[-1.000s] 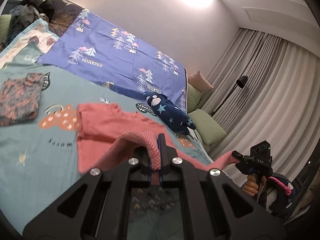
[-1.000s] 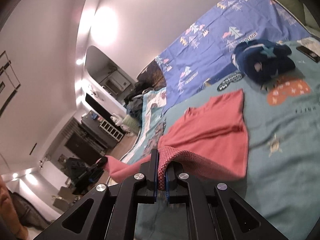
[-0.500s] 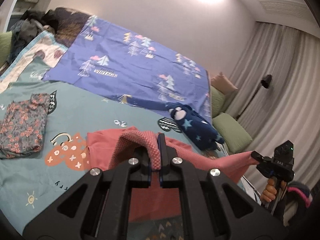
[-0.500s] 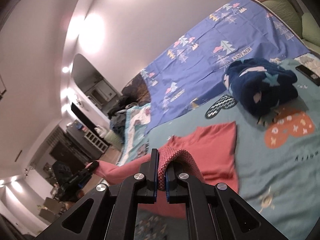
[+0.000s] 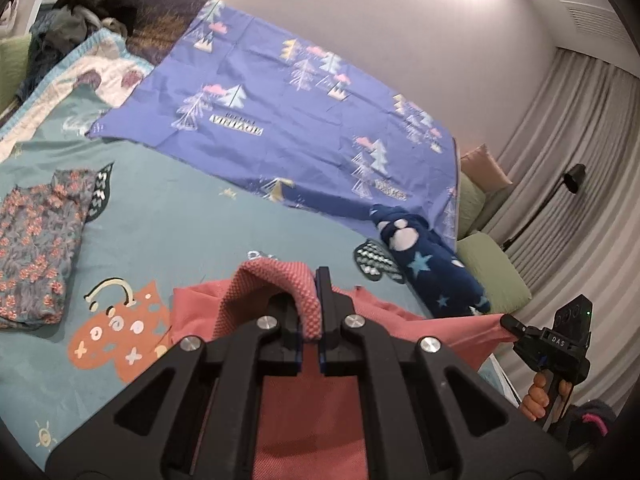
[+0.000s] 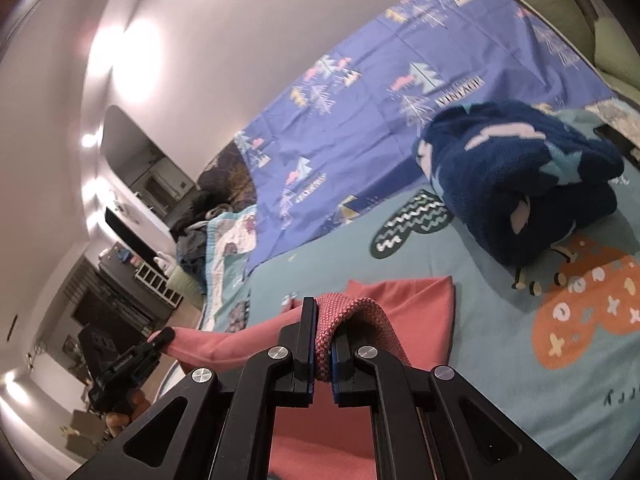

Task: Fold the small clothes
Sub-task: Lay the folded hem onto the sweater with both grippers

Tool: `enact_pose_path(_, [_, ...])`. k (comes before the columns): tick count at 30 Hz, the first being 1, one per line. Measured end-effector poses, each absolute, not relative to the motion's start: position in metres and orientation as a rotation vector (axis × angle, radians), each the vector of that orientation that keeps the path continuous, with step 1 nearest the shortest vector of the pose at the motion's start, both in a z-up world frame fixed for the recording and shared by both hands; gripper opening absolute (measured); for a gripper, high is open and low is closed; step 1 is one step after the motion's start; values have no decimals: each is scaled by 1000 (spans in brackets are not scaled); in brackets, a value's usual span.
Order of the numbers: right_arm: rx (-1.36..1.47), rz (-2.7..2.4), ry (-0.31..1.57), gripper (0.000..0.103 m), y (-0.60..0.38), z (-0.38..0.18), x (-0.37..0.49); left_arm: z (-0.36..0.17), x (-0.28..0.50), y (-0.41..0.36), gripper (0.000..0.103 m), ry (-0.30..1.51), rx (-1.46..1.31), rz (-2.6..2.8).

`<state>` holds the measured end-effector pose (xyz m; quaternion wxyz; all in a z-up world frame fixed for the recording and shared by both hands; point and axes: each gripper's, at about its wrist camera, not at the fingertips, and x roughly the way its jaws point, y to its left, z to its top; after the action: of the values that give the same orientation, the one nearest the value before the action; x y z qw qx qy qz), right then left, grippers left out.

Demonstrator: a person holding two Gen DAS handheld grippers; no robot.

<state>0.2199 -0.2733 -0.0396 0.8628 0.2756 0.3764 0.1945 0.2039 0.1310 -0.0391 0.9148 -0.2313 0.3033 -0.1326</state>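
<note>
A coral-red small garment point(image 5: 308, 412) is held up over the teal bedspread point(image 5: 168, 240), its far part resting on the bed. My left gripper point(image 5: 310, 320) is shut on one edge of the garment. My right gripper point(image 6: 323, 344) is shut on another edge point(image 6: 400, 320). In the left wrist view the right gripper point(image 5: 508, 326) shows at the far right, pinching the garment's corner. In the right wrist view the left gripper point(image 6: 160, 338) shows at the left, gripping the stretched edge. Much of the garment is hidden behind the gripper bodies.
A folded floral garment point(image 5: 36, 248) lies at the left of the bed. A rolled navy star-patterned fleece point(image 5: 428, 264) lies at the right, also in the right wrist view point(image 6: 520, 176). A purple tree-print sheet point(image 5: 304, 120) covers the back. Green pillows point(image 5: 492, 276) and curtains stand at the right.
Both grippers have carried the held garment edge forward over the bed, toward the far part. Less of the flat garment shows beyond the fingers now. Both stay shut on it.
</note>
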Motion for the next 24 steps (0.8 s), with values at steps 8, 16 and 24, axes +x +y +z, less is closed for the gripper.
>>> enact_pose_path(8, [594,331,900,5,-272,-90,267,-88,259,123,6,759,-445,-248])
enact_pose_path(16, [595,283,982,6,-275,-122,297,-130,289,129,6,851,-479,-209])
enact_pose_path(24, [684,293,1101,7,-292,-158,319,-155,295,143,7,897,-575,-199])
